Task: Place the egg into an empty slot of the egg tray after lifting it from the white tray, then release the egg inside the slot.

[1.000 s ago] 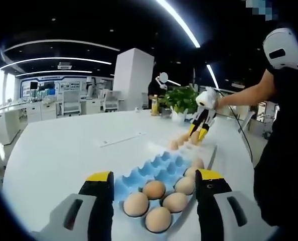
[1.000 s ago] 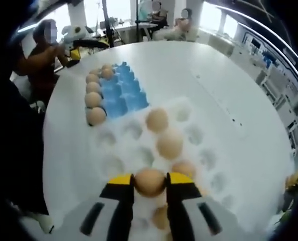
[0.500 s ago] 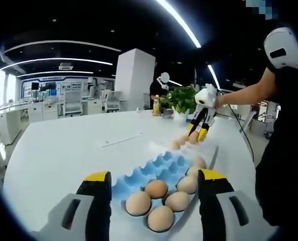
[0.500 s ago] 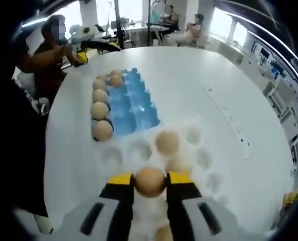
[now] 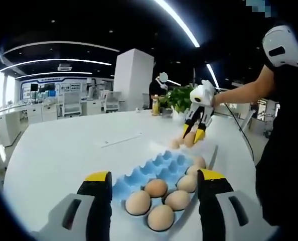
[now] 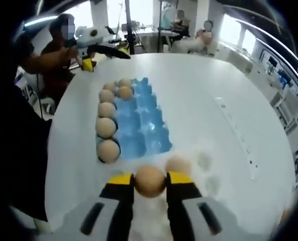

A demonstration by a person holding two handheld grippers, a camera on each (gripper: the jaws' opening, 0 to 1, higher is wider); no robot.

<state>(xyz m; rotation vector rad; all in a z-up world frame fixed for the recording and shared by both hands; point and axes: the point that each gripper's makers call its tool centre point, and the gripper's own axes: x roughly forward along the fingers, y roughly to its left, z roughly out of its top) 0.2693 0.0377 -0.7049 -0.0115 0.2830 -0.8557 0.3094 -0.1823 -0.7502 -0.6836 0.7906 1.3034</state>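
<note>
My right gripper [image 6: 150, 178] is shut on a brown egg [image 6: 150, 184], held above the near end of the blue egg tray [image 6: 141, 128]. Several eggs fill the tray's left column, the nearest one [image 6: 109, 150] close to my jaws. The white tray [image 6: 205, 166] lies under and right of the jaws with one egg [image 6: 178, 164] in it. In the left gripper view my left gripper [image 5: 155, 176] stands open at the blue tray's [image 5: 146, 173] end, over several eggs [image 5: 137, 203]. Beyond, the right gripper [image 5: 191, 135] hangs with the egg [image 5: 188, 140] in it.
The trays sit on a large round white table [image 5: 63, 150]. A person's arm [image 5: 239, 93] reaches in from the right. A potted plant [image 5: 179, 100] and a bottle [image 5: 154, 105] stand at the table's far edge. The left gripper [image 6: 101, 54] shows past the blue tray.
My right gripper has carried the egg off the white tray toward the blue egg tray, which now lies closer. The left gripper has stayed open and still.
</note>
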